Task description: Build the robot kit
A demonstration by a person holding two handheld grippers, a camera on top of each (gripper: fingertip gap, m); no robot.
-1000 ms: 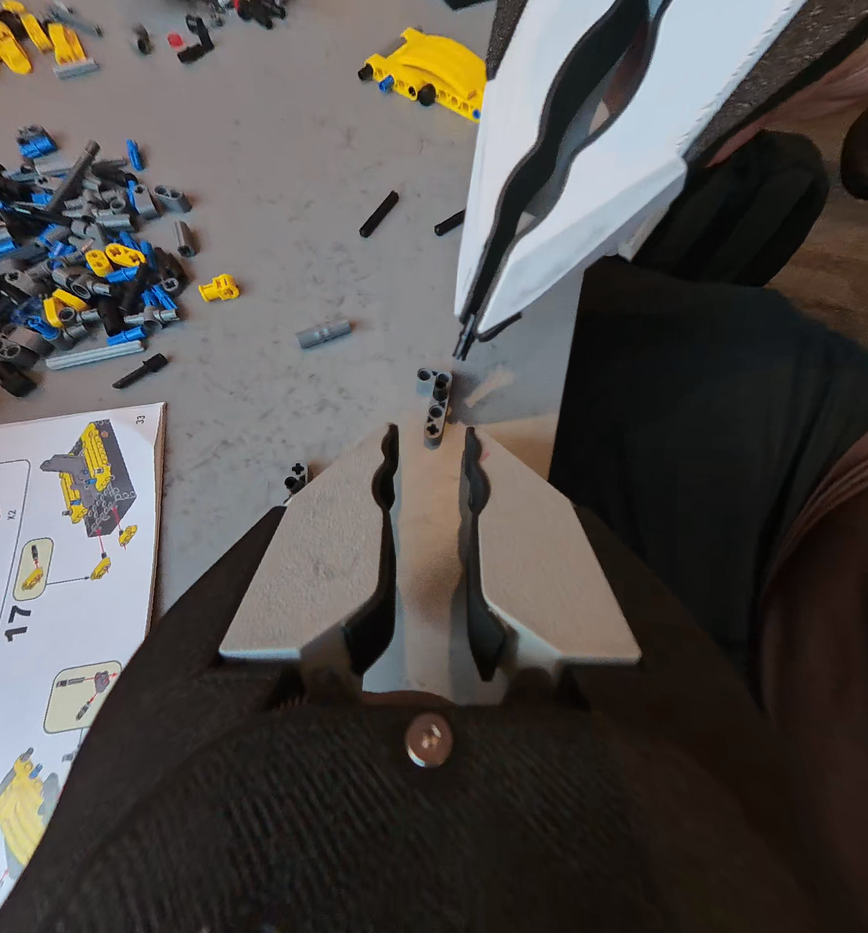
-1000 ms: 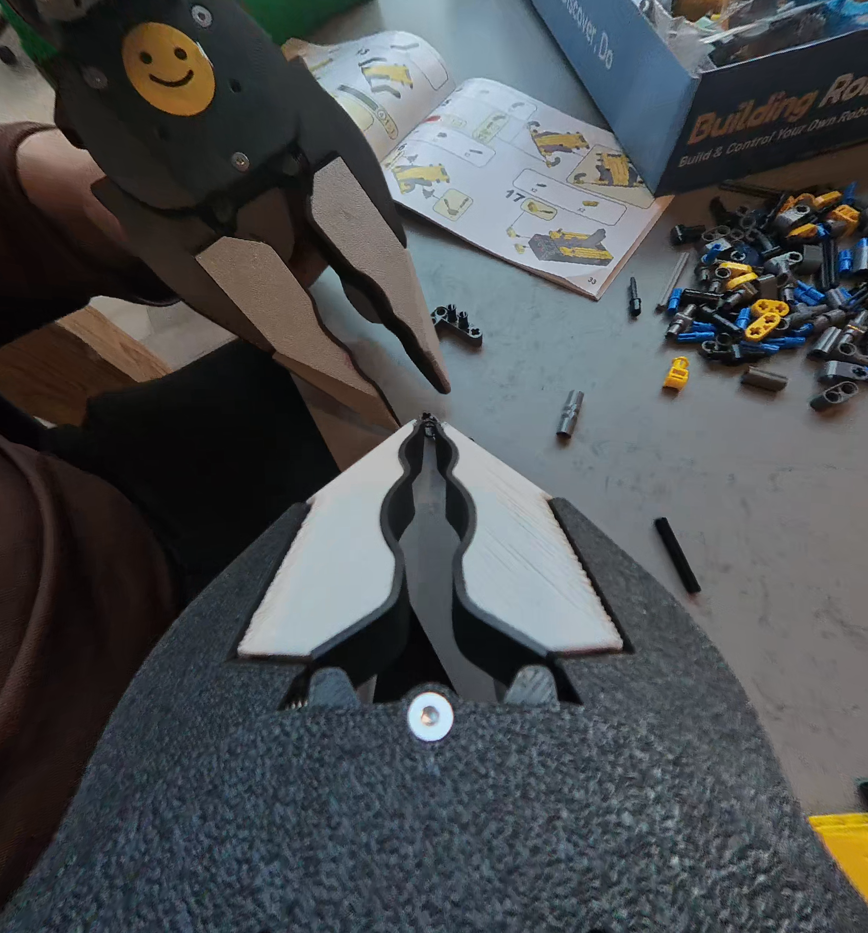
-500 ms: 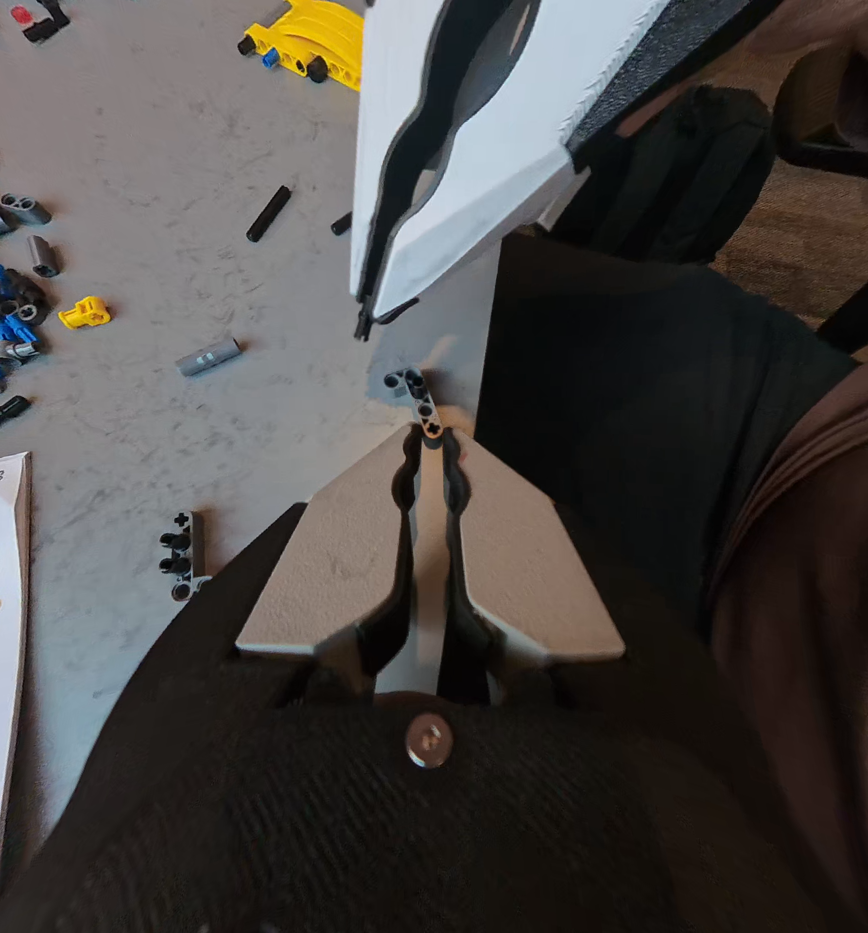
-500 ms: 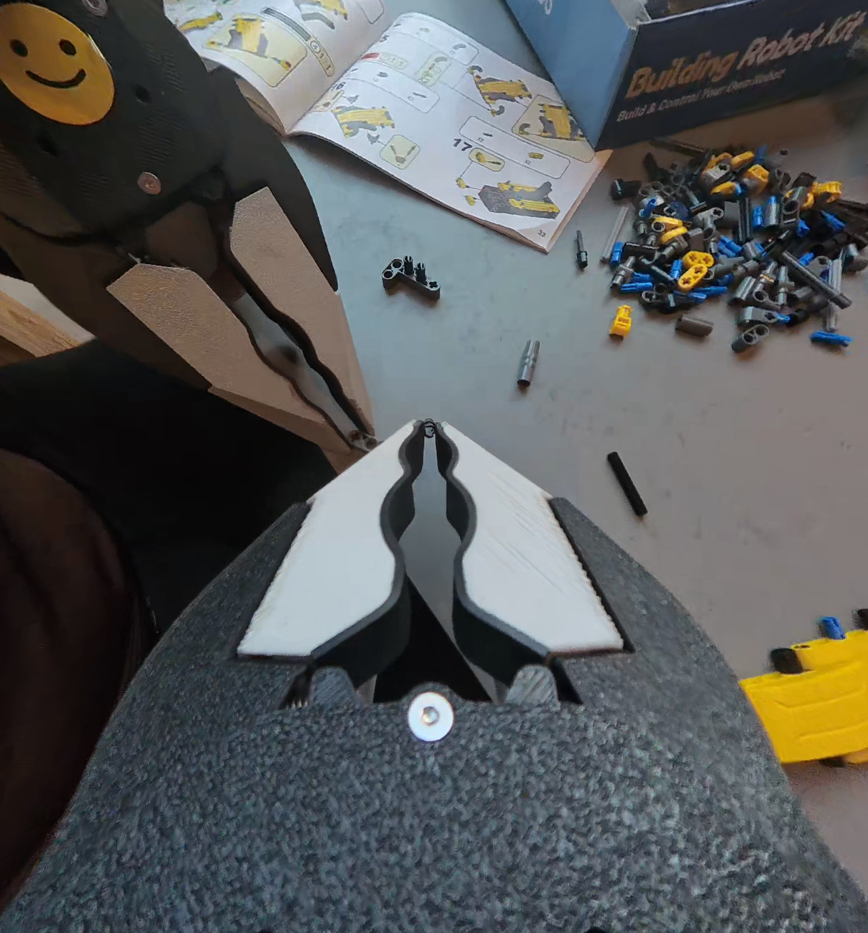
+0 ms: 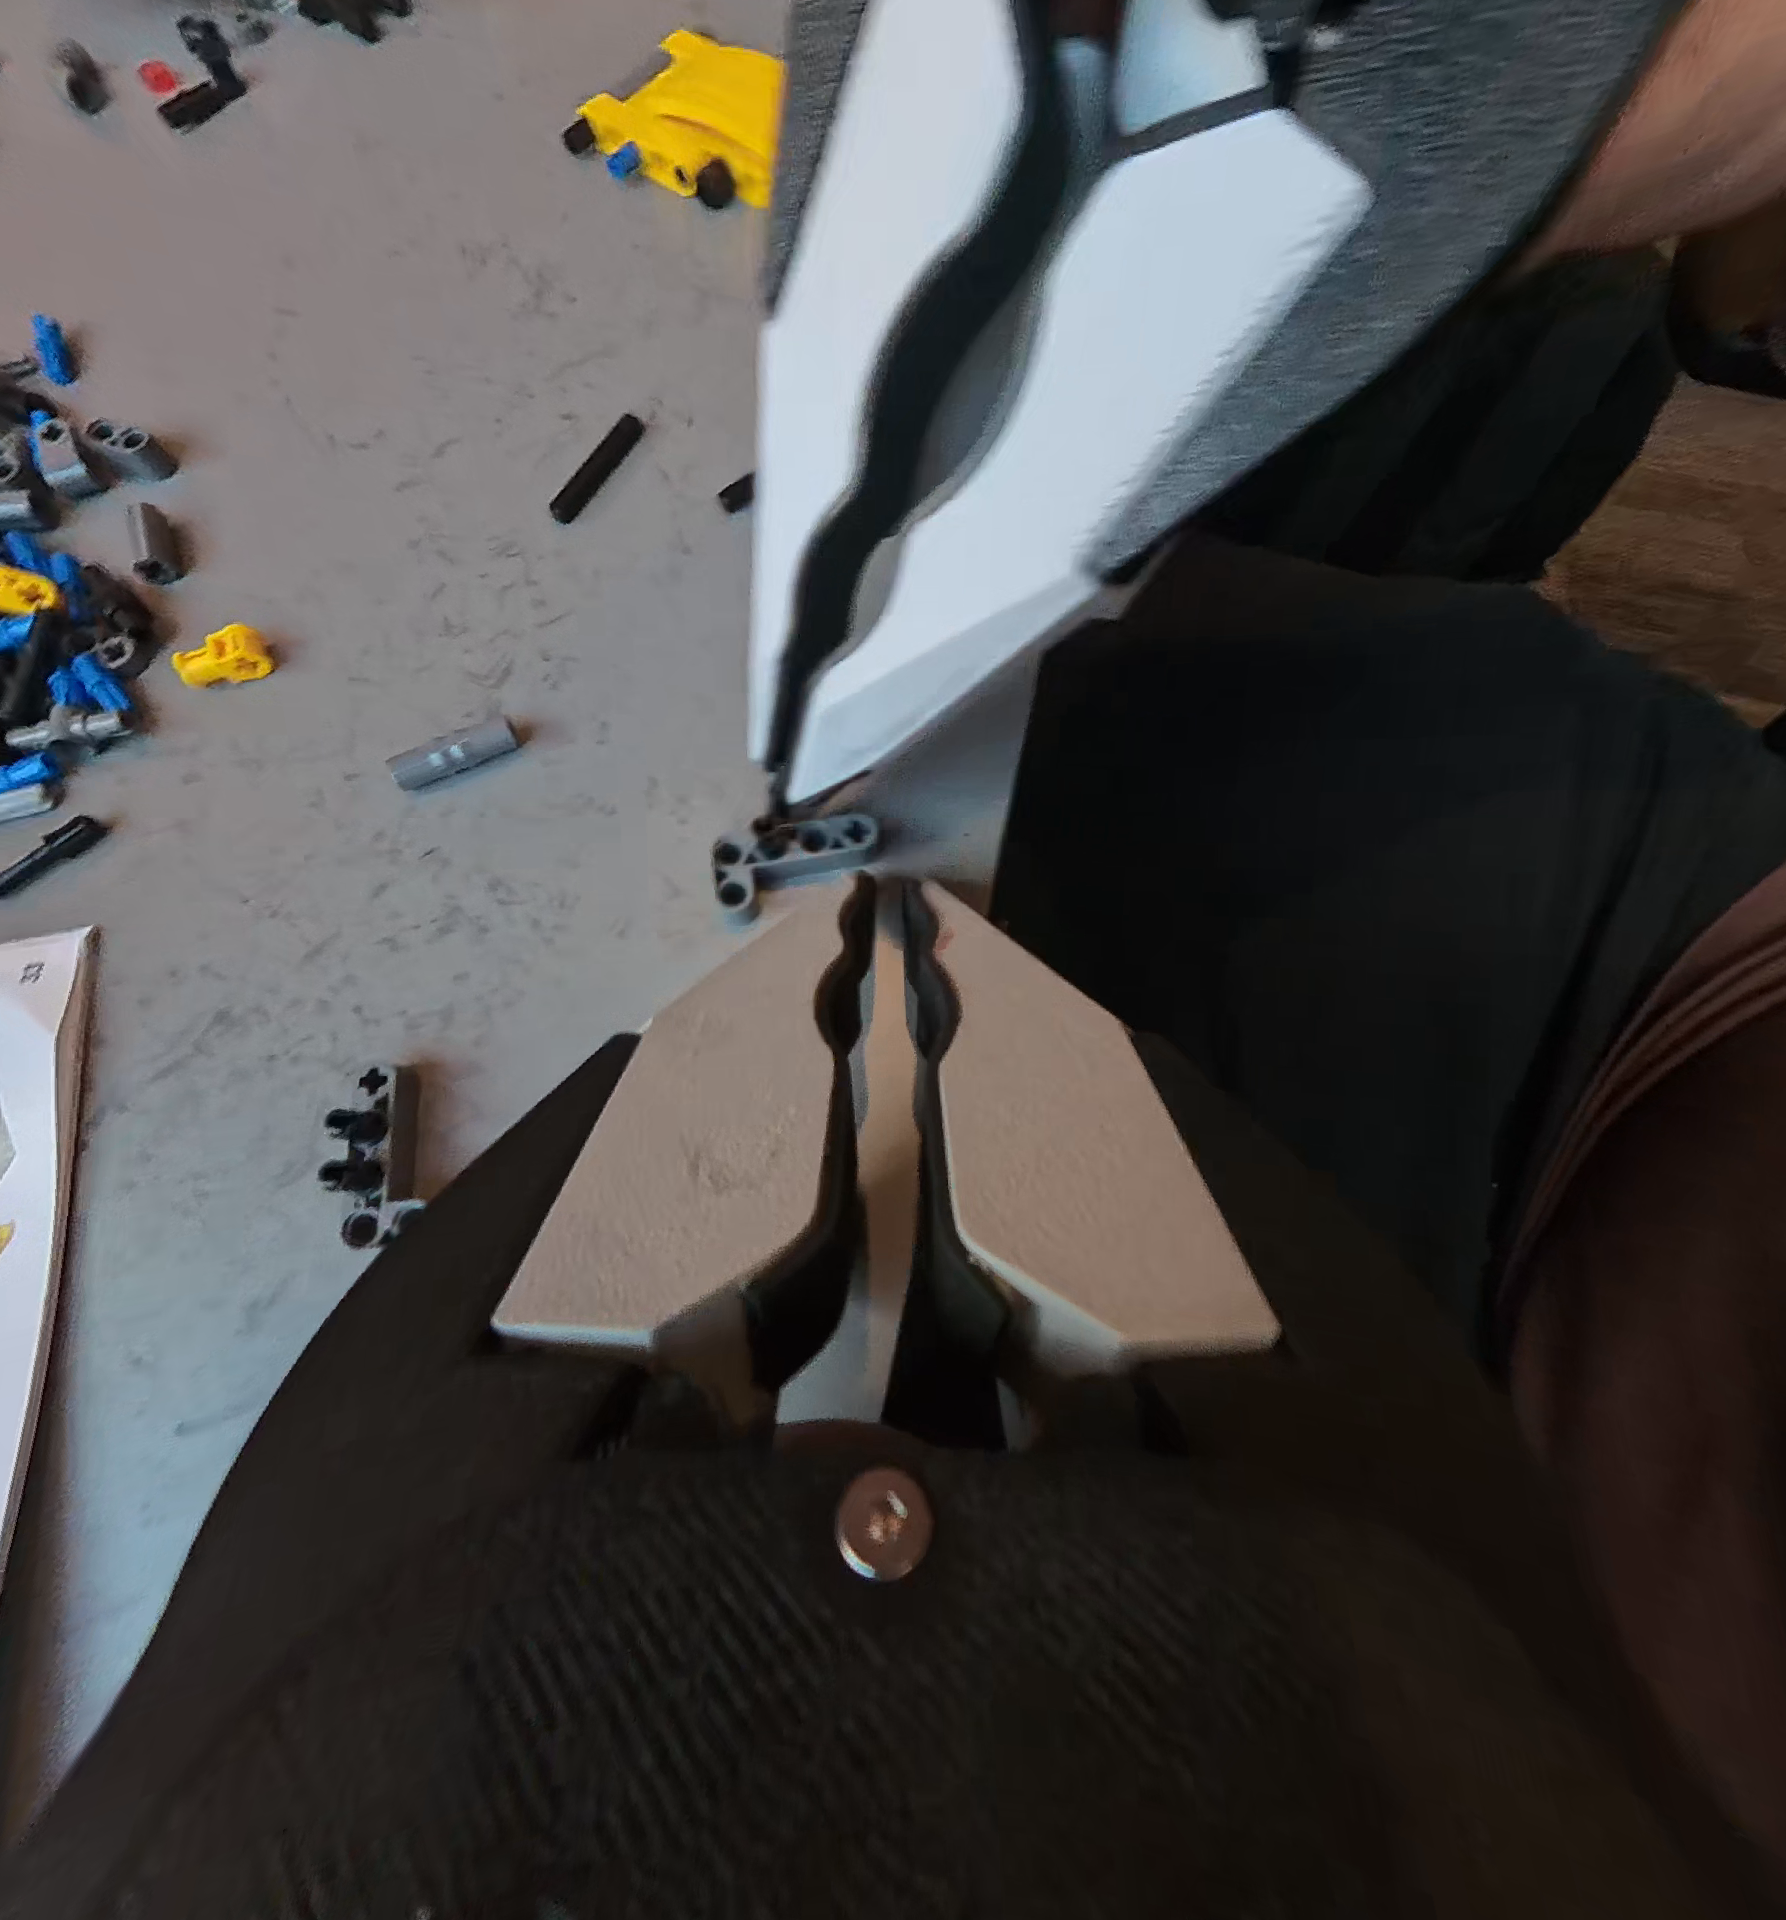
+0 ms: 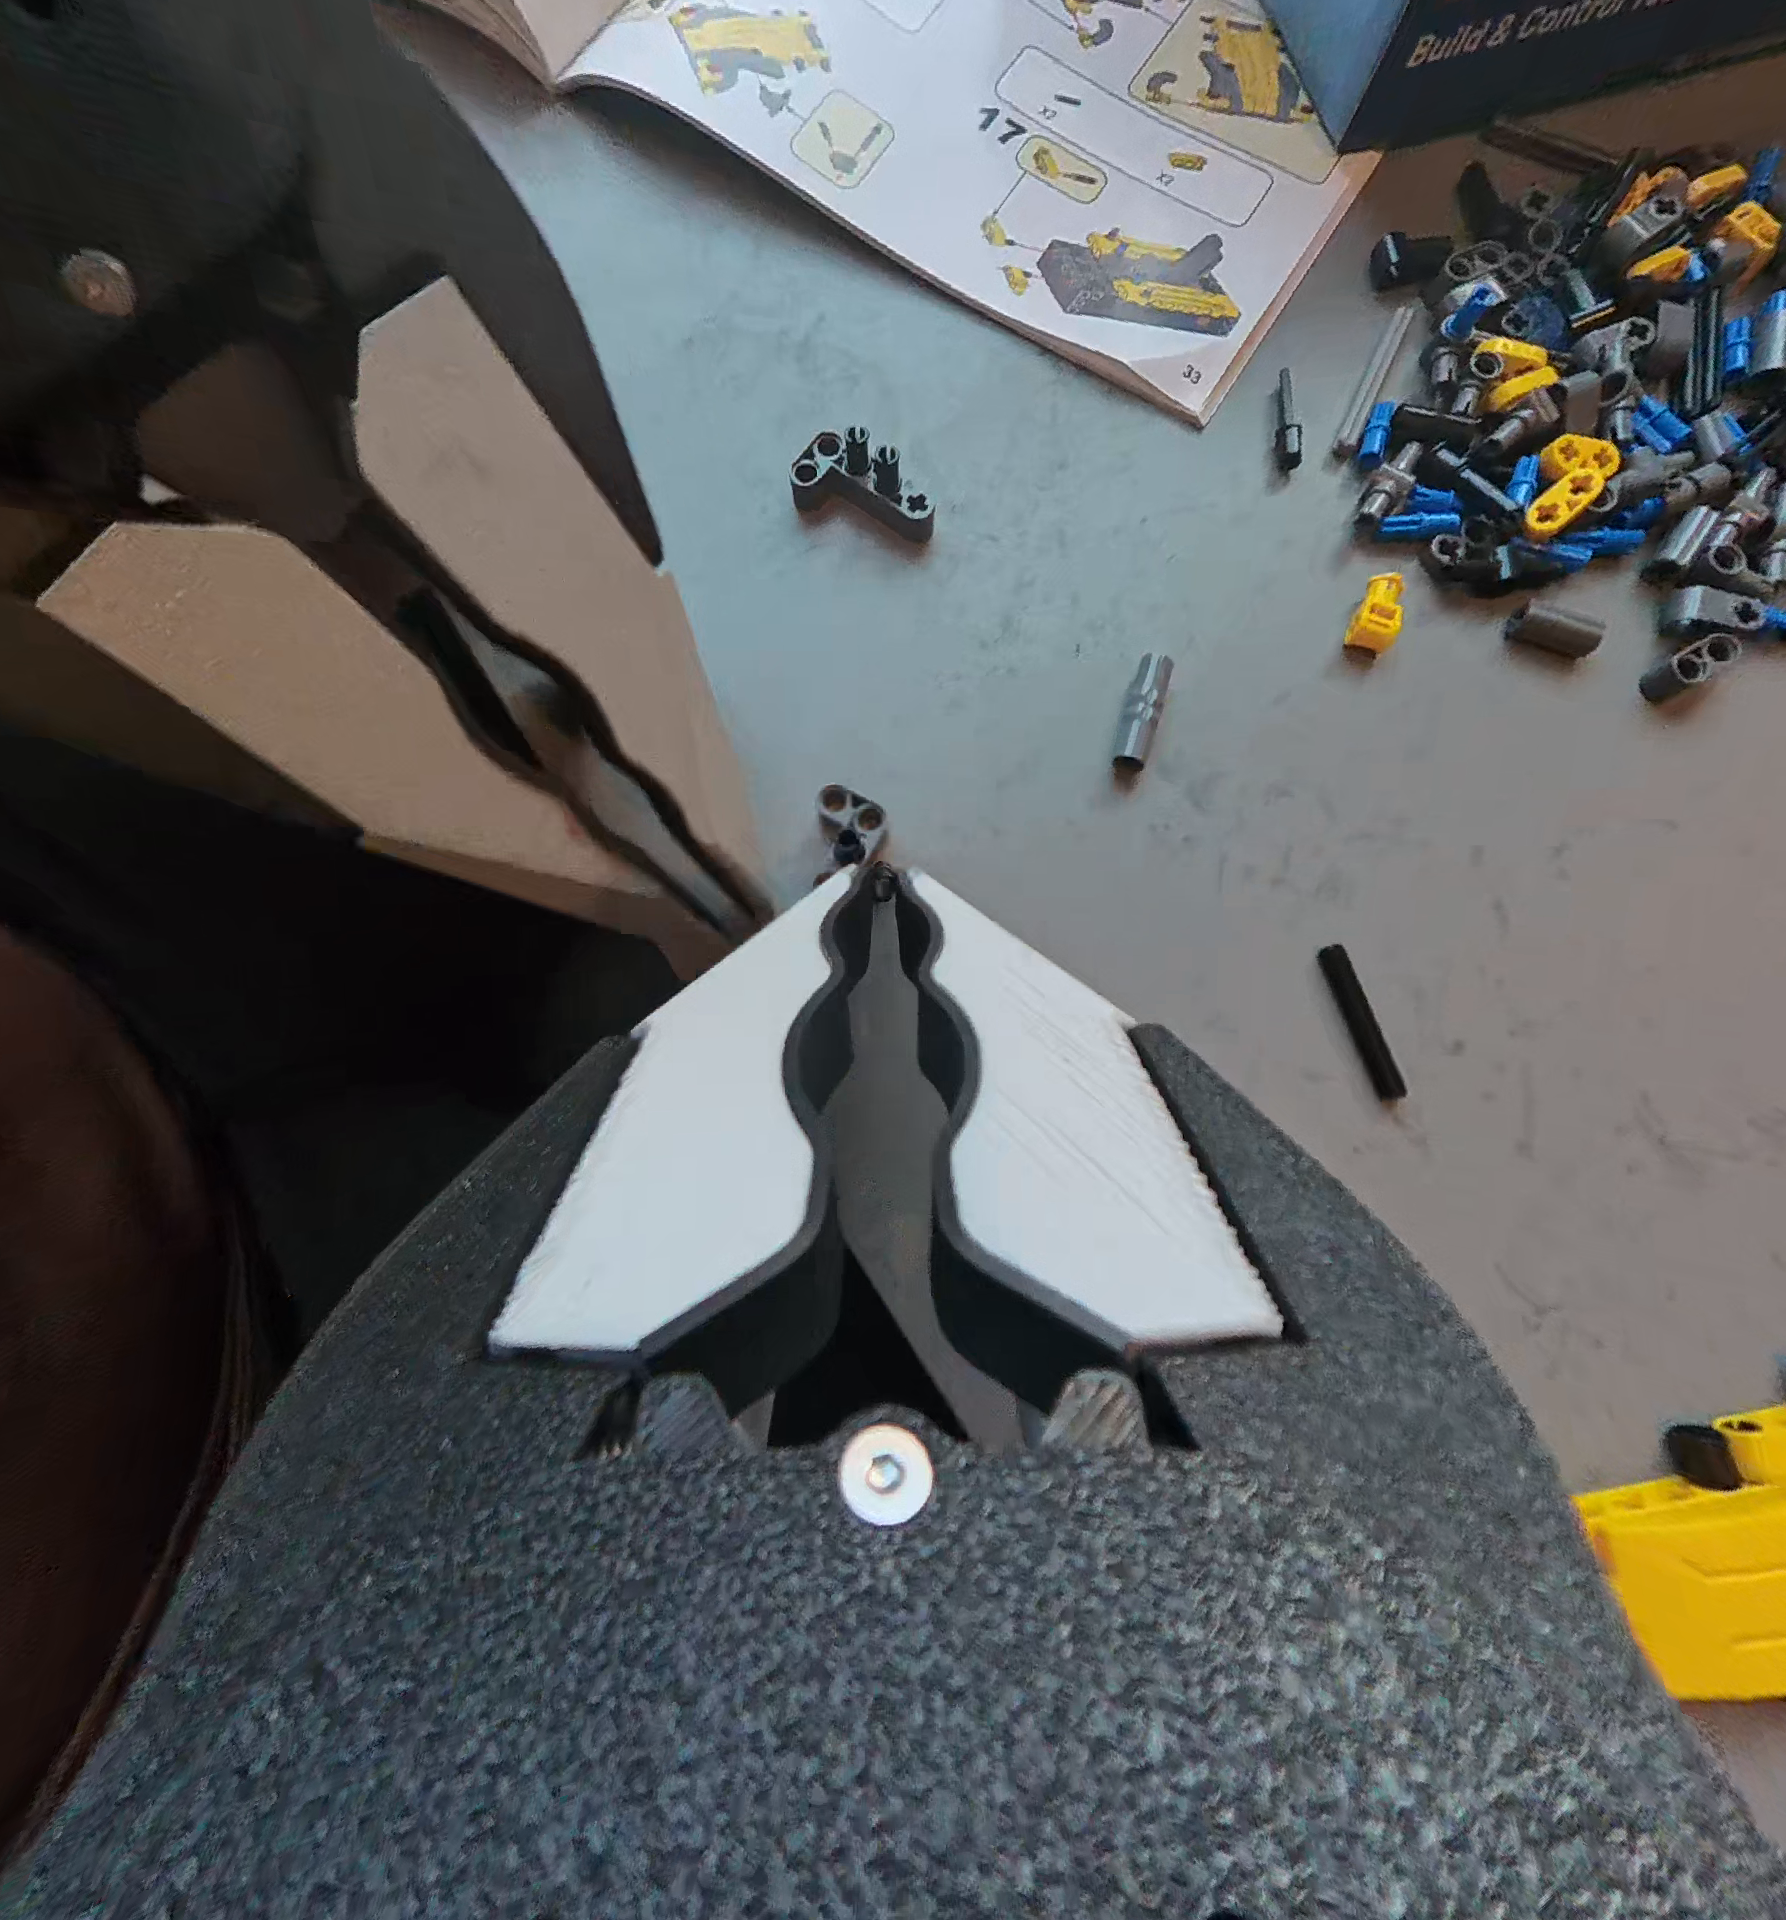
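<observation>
A grey L-shaped beam (image 5: 801, 844) lies crosswise near the table's edge, just in front of my left gripper (image 5: 886, 883). The left fingers stand close together, tips at the beam's cross-hole end; the contact itself is hard to see. My right gripper (image 6: 884, 878) is shut on a small black pin (image 6: 884, 883). It also shows in the left wrist view (image 5: 783, 790), coming down from above, with the pin (image 5: 767, 824) touching the beam near its corner. In the right wrist view the beam (image 6: 853, 816) peeks out beyond the tips, and the left gripper (image 6: 754, 909) sits beside it.
A dark L-beam with pins (image 6: 858, 483), a grey connector (image 6: 1141, 712) and a black axle (image 6: 1362, 1023) lie loose on the grey table. A pile of parts (image 6: 1647, 416), an open booklet (image 6: 972, 156), a blue box (image 6: 1543, 62) and a yellow assembly (image 6: 1730, 1558) surround them. Only a small space, under 4 cm, lies between the two pairs of fingers. My right tips are roughly 6 centimetres from the grey connector (image 6: 1141, 712). Seen from the left wrist view (image 5: 458, 747) as well.
The left gripper closed from open onto the beam's end. The beam has turned from pointing away to lying crosswise. The right gripper has come down with the pin to the beam.
</observation>
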